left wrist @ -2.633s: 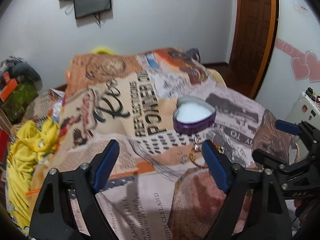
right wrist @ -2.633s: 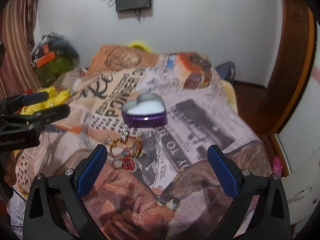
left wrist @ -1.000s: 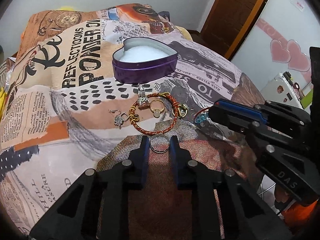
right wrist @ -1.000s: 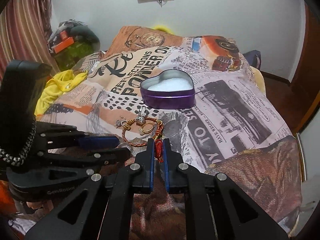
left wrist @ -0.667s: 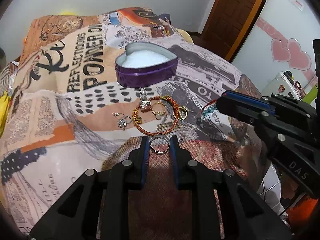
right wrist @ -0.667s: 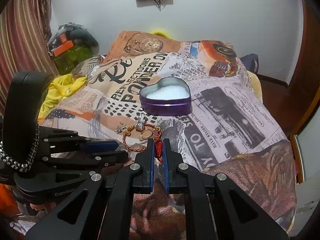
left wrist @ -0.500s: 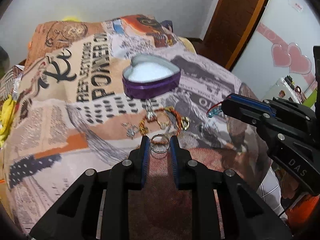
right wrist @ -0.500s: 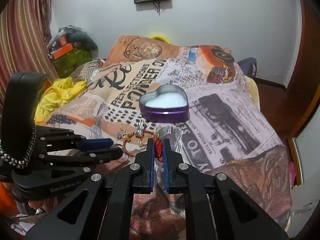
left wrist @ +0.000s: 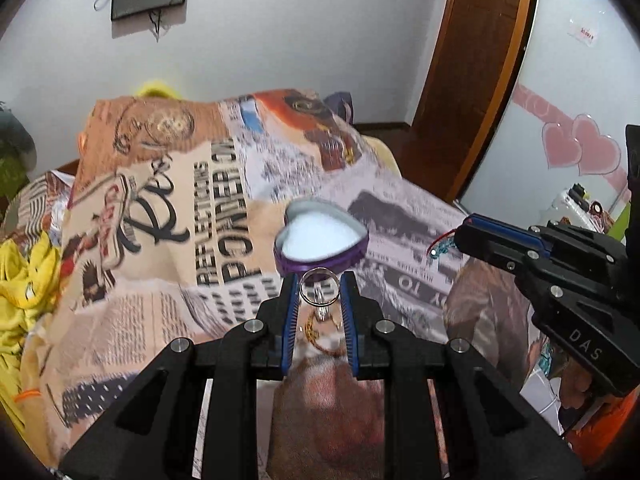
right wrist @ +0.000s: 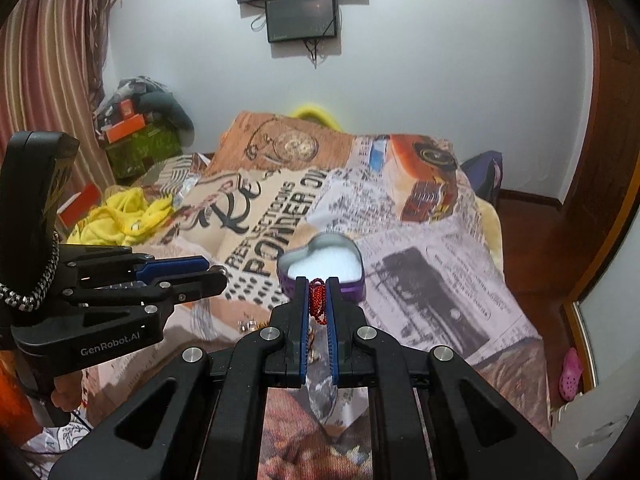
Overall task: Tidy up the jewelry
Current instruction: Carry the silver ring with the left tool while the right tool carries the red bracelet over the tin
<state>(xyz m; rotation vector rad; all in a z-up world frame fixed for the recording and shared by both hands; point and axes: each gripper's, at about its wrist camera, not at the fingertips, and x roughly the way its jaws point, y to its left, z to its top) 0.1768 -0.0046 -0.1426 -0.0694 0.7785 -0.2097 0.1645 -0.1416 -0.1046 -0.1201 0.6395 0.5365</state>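
Observation:
My left gripper is shut on a silver ring and holds it in the air just short of the purple heart-shaped tin with its white lining. My right gripper is shut on a red cord bracelet, also raised, just in front of the tin. The bracelet's red cord and blue beads stick out of the right gripper in the left wrist view. More jewelry, a gold and red bracelet with charms, lies on the bedspread below the left gripper.
The tin sits on a bed covered with a newspaper-print spread. Yellow clothes lie at the bed's left side. A wooden door and a white wall with pink hearts are on the right.
Both grippers have risen from the bedspread with their pieces and moved forward toward the tin. The rest of the jewelry stays on the spread.

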